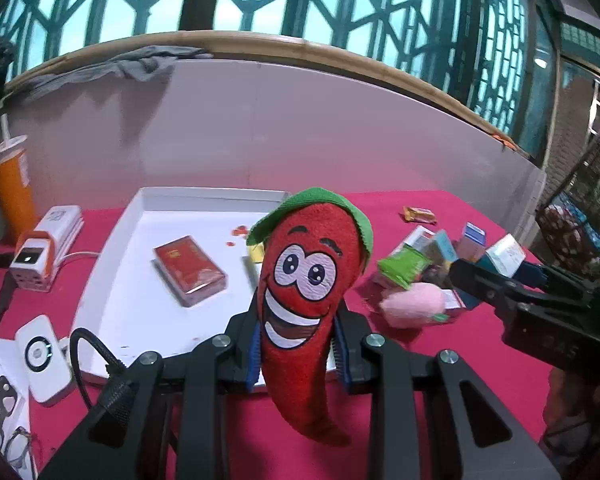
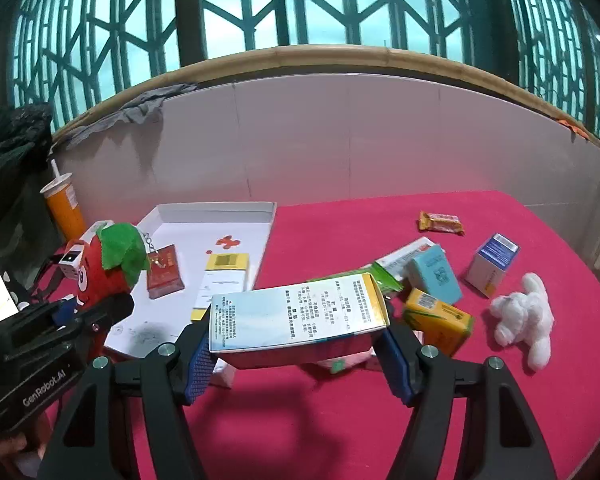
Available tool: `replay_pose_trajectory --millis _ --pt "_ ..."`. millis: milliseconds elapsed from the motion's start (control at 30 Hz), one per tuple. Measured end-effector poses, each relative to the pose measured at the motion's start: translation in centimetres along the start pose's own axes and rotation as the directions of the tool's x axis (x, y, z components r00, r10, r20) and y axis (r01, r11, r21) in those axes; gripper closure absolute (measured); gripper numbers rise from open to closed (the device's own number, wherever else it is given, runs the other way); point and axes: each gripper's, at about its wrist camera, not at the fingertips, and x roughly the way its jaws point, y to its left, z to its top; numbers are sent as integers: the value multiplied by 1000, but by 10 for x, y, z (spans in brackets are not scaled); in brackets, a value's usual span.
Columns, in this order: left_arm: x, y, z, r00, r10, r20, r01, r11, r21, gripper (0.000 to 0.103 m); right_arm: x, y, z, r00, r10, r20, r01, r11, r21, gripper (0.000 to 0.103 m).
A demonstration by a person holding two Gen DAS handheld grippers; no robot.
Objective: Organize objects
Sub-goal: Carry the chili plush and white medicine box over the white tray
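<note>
My left gripper (image 1: 296,356) is shut on a red chili plush toy (image 1: 308,296) with a green cap, held upright above the near edge of the white tray (image 1: 112,280). My right gripper (image 2: 298,350) is shut on a long white and blue box (image 2: 296,316) with a yellow end, held crosswise above the red cloth. In the right wrist view the chili plush toy (image 2: 100,268) and left gripper appear at far left, over the tray (image 2: 260,216). A red packet (image 1: 190,270) and a yellow-topped box (image 2: 224,280) lie in the tray.
Loose boxes (image 2: 434,276), a pink plush (image 1: 414,308), a white plush (image 2: 524,316) and a snack wrapper (image 2: 440,222) lie on the red cloth to the right. An orange cup (image 1: 12,192), a small device (image 1: 44,248) and a white gadget (image 1: 46,360) stand left of the tray. A white wall runs behind.
</note>
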Motion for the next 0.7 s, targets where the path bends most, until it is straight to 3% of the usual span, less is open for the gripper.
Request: replay_pose_trajectory --millis 400,700 --pt "-11 55 6 994 103 19 -101 992 -77 75 10 35 10 999 37 0 -37 998 -45 29" --pt "-9 82 17 995 101 14 -99 986 -134 75 23 52 13 999 40 -25 -41 997 -71 29"
